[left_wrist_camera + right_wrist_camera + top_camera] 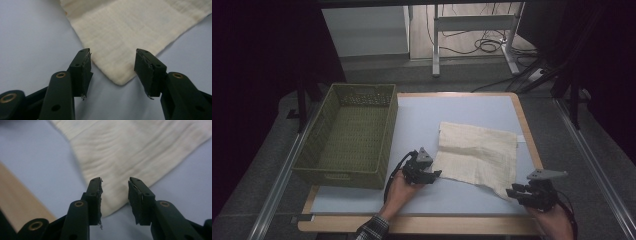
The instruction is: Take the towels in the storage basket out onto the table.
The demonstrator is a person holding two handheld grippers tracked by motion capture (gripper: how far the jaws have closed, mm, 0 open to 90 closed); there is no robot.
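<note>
I've got both tongs gaping, nothing gripped: a cloth (477,152) corner sits between the left tongs (112,66), another between the right tongs (115,191). Bare bench (427,115) beyond; basket (349,135) left.

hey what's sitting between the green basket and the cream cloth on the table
Nothing but bare table top lies between the green basket and the cream cloth in the high view; nearer the front edge, the left gripper reaches toward the cloth's near-left corner.
</note>
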